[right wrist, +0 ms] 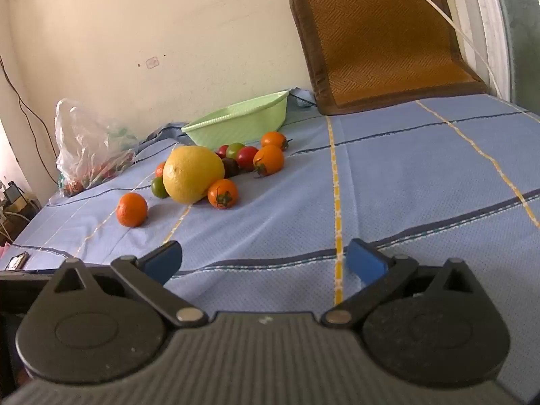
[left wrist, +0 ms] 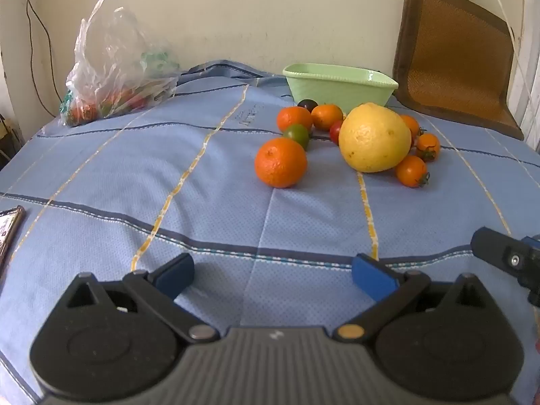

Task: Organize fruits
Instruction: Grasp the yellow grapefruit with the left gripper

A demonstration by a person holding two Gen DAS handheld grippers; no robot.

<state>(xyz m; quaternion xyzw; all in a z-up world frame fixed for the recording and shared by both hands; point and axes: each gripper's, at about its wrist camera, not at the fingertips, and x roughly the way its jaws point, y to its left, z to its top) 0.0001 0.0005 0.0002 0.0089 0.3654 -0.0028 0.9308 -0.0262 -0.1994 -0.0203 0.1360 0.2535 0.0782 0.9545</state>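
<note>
A cluster of fruit lies on the blue striped cloth: a large yellow citrus [left wrist: 374, 137] [right wrist: 193, 173], a loose mandarin [left wrist: 280, 162] [right wrist: 132, 209] nearest me, more mandarins, several small orange, red, green and dark tomatoes [left wrist: 411, 170] [right wrist: 222, 193]. Behind them stands a pale green basket [left wrist: 339, 82] [right wrist: 236, 122] that looks empty. My left gripper [left wrist: 272, 276] is open, well short of the fruit, nothing between its blue pads. My right gripper [right wrist: 265, 262] is also open and empty, to the right of the cluster; part of it shows in the left wrist view [left wrist: 506, 256].
A clear plastic bag [left wrist: 111, 67] [right wrist: 89, 145] with more produce sits at the back left. A brown woven cushion [left wrist: 452, 57] [right wrist: 384, 40] leans on the wall at the back right. A phone [left wrist: 8, 233] lies at the left edge. Cables hang along the wall.
</note>
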